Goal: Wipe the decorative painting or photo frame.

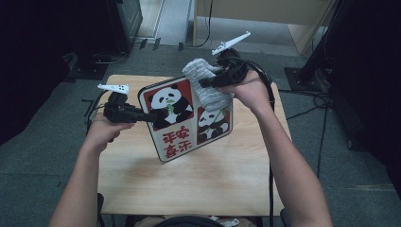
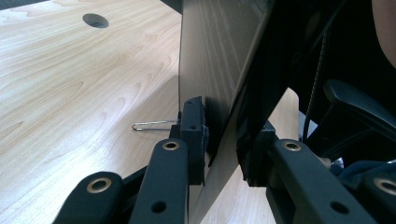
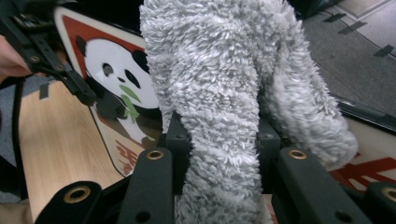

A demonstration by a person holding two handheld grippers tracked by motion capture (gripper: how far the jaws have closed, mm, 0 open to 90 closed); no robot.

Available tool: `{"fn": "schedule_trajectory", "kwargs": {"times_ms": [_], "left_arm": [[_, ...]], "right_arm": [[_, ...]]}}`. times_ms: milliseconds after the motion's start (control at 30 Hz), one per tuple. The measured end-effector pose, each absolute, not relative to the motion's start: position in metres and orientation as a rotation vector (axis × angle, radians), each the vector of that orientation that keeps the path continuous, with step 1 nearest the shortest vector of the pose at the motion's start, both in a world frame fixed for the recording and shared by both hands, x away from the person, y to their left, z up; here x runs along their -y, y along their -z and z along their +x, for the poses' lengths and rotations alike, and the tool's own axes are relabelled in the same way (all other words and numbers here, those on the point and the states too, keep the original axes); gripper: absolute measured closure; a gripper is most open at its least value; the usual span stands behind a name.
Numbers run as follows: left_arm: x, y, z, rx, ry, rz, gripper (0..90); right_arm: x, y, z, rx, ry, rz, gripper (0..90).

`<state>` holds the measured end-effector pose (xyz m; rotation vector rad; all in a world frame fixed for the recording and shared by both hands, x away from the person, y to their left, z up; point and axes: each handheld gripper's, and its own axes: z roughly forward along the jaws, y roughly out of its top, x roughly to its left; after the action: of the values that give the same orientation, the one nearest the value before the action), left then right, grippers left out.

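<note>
A flat board [image 1: 184,118] printed with pandas and red characters is held tilted above the wooden table [image 1: 222,184]. My left gripper [image 1: 152,117] is shut on its left edge; in the left gripper view the board [image 2: 219,70] is seen edge-on between the pads [image 2: 192,135]. My right gripper [image 1: 204,83] is shut on a fluffy grey cloth [image 1: 205,85], which lies against the board's upper right part. In the right gripper view the cloth [image 3: 219,102] bulges between the jaws in front of the panda picture [image 3: 116,79], and the left gripper [image 3: 86,95] clamps the board's far edge.
The small table stands on grey carpet, with cables and stands at the back right [image 1: 312,90]. Its top has a cable hole [image 2: 95,20]. A thin wire clip [image 2: 154,124] shows beside the left jaw. A dark chair [image 2: 359,116] sits beyond the board.
</note>
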<state>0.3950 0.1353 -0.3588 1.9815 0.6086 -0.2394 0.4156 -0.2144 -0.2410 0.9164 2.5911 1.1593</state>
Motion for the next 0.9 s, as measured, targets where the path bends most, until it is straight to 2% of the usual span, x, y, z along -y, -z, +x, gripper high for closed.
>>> {"fn": "schedule_trajectory", "kwargs": {"times_ms": [900], "left_arm": [[-0.136, 0.36, 0.396, -0.601, 0.244, 1.989, 75.4]], "right_arm": [[0.212, 0.287, 0.414, -2.645, -1.119, 0.938, 68.7]]}}
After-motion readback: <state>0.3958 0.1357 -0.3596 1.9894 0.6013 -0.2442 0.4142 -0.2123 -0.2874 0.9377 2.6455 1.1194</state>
